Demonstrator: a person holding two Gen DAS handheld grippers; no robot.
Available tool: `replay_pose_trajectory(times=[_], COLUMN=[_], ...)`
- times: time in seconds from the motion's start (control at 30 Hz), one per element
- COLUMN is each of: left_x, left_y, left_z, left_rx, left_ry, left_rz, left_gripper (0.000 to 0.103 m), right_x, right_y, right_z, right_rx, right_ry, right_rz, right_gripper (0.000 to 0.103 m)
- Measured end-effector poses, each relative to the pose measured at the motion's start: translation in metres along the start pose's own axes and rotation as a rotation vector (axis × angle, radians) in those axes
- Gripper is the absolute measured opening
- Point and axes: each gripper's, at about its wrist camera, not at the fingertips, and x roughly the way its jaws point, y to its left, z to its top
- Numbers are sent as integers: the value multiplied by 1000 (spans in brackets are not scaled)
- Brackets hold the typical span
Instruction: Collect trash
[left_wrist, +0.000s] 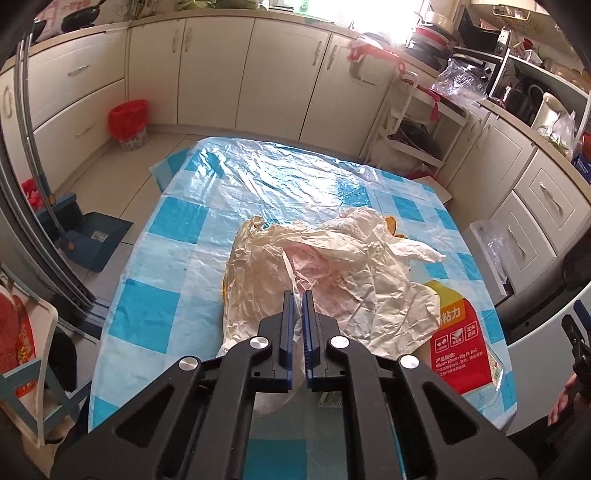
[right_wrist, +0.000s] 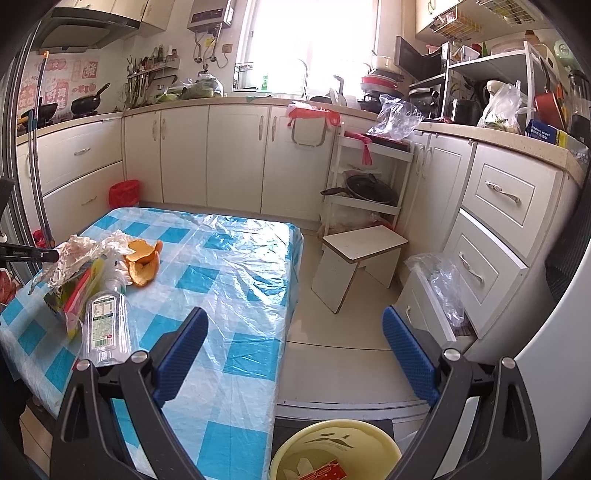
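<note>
A crumpled plastic bag (left_wrist: 325, 273) was pinched between the nearly closed jaws of the left gripper (left_wrist: 297, 295), apparently for lifting off the checked table (left_wrist: 177, 236). Beyond the bag, orange peel (right_wrist: 142, 264) and an empty bottle (right_wrist: 105, 325) were left lying. The right gripper (right_wrist: 295, 350) was held wide open and empty above the yellow bin (right_wrist: 332, 443) beside the table's edge.

Tablecloth (left_wrist: 177, 221) blue-white check; bag (left_wrist: 332, 266) on it cream; peel (right_wrist: 142, 262) orange; bin (right_wrist: 332, 443) beside table yellow.
</note>
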Motion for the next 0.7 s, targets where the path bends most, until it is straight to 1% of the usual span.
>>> replay_pose_trajectory(times=[0.13, 0.2, 0.27, 0.33, 0.4, 0.47, 0.5, 0.6, 0.7], left_x=[-25, -38, -51, -62, -71, -81, -85, -98, -108], left_y=[8, 10, 10, 8, 5, 2, 1, -2, -4], left_z=[-4, -6, -8, -11, -14, -15, -14, -14, -16], left_rx=[-12, -11, -5, 2, 17, 31, 40, 57, 75], left_ry=[-32, -46, -59, -72, -83, -95, -104, -125, -147], left_rz=[-14, -26, -36, -46, -56, -65, -69, -77, -77], left_gripper=[4, 4, 4, 4, 4, 4, 4, 4, 4], right_x=[-1, -3, -7, -10, -7, -1, 1, 15, 36], right_y=[2, 4, 10, 18, 36, 58, 69, 100, 122], right_z=[1, 2, 5, 7, 9, 12, 14, 19, 21], right_rx=[-4, -1, 29, 70, 93, 78, 69, 51, 49], right_ry=[-7, -12, -17, -17, 6, 27, 36, 86, 140], right_rz=[13, 38, 108, 196, 292, 357, 385, 447, 465], right_gripper=[92, 92, 92, 92, 92, 91, 91, 82, 77])
